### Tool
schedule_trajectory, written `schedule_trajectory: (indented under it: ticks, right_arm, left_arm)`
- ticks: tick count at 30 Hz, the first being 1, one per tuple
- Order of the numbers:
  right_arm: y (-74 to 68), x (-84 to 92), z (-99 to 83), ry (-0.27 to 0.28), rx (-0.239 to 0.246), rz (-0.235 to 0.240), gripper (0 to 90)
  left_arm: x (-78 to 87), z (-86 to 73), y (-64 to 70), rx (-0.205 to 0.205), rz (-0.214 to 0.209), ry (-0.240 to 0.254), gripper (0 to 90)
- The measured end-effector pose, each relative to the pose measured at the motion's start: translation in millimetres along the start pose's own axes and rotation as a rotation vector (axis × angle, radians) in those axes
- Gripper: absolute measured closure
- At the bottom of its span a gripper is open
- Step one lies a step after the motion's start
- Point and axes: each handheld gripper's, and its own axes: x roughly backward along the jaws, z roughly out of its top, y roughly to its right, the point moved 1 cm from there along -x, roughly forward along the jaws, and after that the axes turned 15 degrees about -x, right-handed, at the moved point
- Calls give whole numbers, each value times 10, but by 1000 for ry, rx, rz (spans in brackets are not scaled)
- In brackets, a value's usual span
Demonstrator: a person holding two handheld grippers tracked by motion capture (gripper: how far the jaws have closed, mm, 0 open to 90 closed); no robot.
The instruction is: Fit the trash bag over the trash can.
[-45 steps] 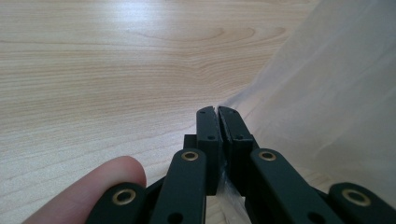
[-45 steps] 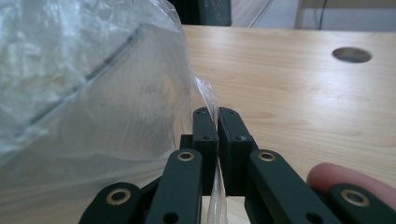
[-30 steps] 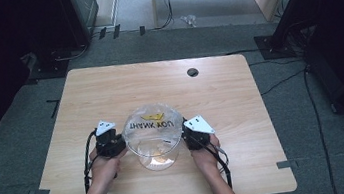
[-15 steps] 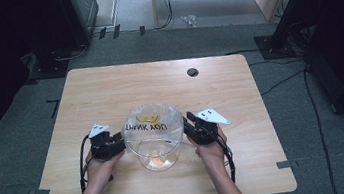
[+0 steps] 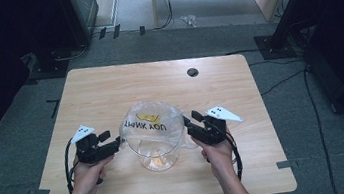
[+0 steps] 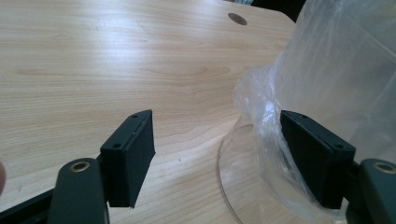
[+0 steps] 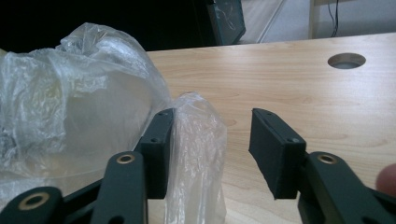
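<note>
Your left gripper and right gripper: jaws just opened, plastic bag loose against one pad each. Bag drapes glass bowl near table front edge. Risk: film clings, withdrawal drags bag off.

Lab-like recording space: lone wooden table, grey carpet, floor cables, dark equipment stands.

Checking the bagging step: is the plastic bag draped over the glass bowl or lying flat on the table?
Draped over. The plastic bag stands puffed over the glass bowl, whose lower part shows bare beneath the bag's edge.
</note>
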Motion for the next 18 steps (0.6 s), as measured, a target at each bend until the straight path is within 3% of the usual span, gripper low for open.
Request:
schedule_trajectory:
  ticks: [2, 3, 5, 7, 9, 12, 15, 16, 18]
  right_arm:
    - [3, 21, 12, 13, 2, -14, 444]
    - [1, 27, 18, 16, 5, -22, 413]
    - [-6, 34, 32, 21, 7, -43, 365]
    - [-11, 48, 38, 37, 9, -57, 420]
    - [-16, 70, 42, 53, 12, -70, 445]
    - [-35, 104, 47, 70, 37, -87, 446]
    - [-47, 133, 28, 81, 60, -108, 618]
    - [-42, 141, 22, 84, 62, -101, 721]
    - [-34, 148, 11, 91, 63, -76, 743]
  left_arm:
    - [-6, -3, 18, -45, 87, -52, 270]
    - [-7, 1, 21, -45, 98, -61, 271]
    - [15, 20, 13, -14, 67, -36, 268]
    - [44, 51, 6, 4, 69, -16, 261]
    - [63, 74, 0, 12, 96, -7, 216]
    - [64, 98, -13, 22, 148, -43, 173]
    - [79, 87, -20, 23, 121, -32, 174]
    - [96, 83, -16, 27, 109, -16, 174]
    - [141, 79, -5, 31, 98, 22, 229]
